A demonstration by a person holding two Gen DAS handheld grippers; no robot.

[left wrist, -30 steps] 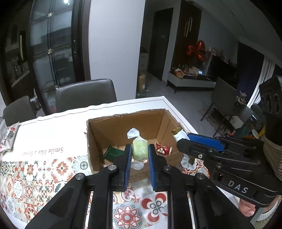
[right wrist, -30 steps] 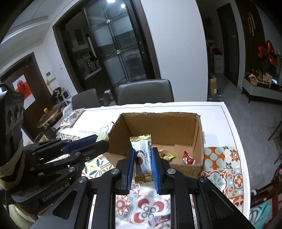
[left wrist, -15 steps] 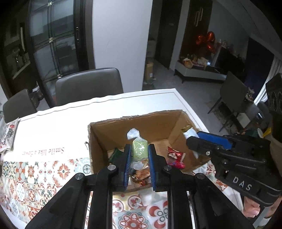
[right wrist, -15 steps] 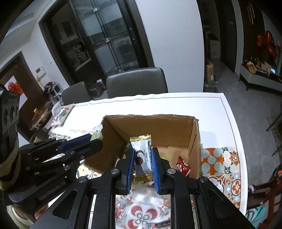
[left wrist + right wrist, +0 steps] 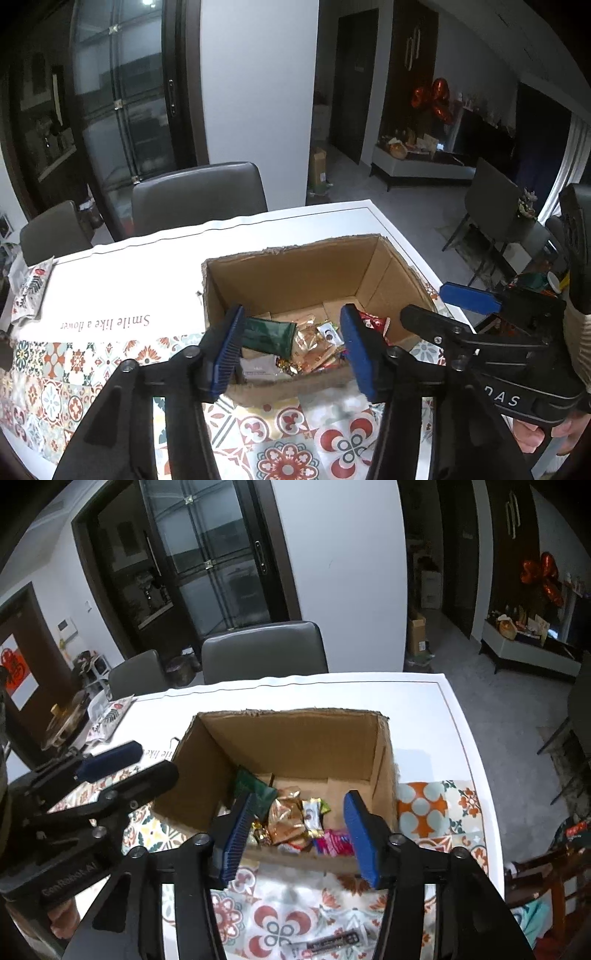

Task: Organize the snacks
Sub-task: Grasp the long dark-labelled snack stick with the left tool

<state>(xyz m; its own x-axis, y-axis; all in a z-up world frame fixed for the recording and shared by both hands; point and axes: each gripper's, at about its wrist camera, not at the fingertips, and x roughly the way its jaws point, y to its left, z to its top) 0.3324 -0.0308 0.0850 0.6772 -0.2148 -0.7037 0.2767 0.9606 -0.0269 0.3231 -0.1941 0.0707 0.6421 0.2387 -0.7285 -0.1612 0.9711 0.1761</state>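
Snacks lie heaped in the near part of our open cardboard box, which sits on the bench at the edge of its tiled-pattern cloth. Our left claw hangs over the box's near wall with its blue pads spread; its jaws have just been opening and nothing sits between them. Our right claw does the same from the other side, jaws just opened, spread and empty above the pile.

From the left wrist we make out a dark green packet near the left pad, gold wrappers in the middle, a grey-white pack against the near wall and a red wrapper by the right pad. We also see the right claw from its side at the picture's right edge.

The right wrist view shows what the left does not: a bright pink packet at the box's near right, a white bar lying on the gold wrappers, and a dark bar wrapper on the cloth outside the box, near us. A printed snack bag lies well apart at the bench's far left.
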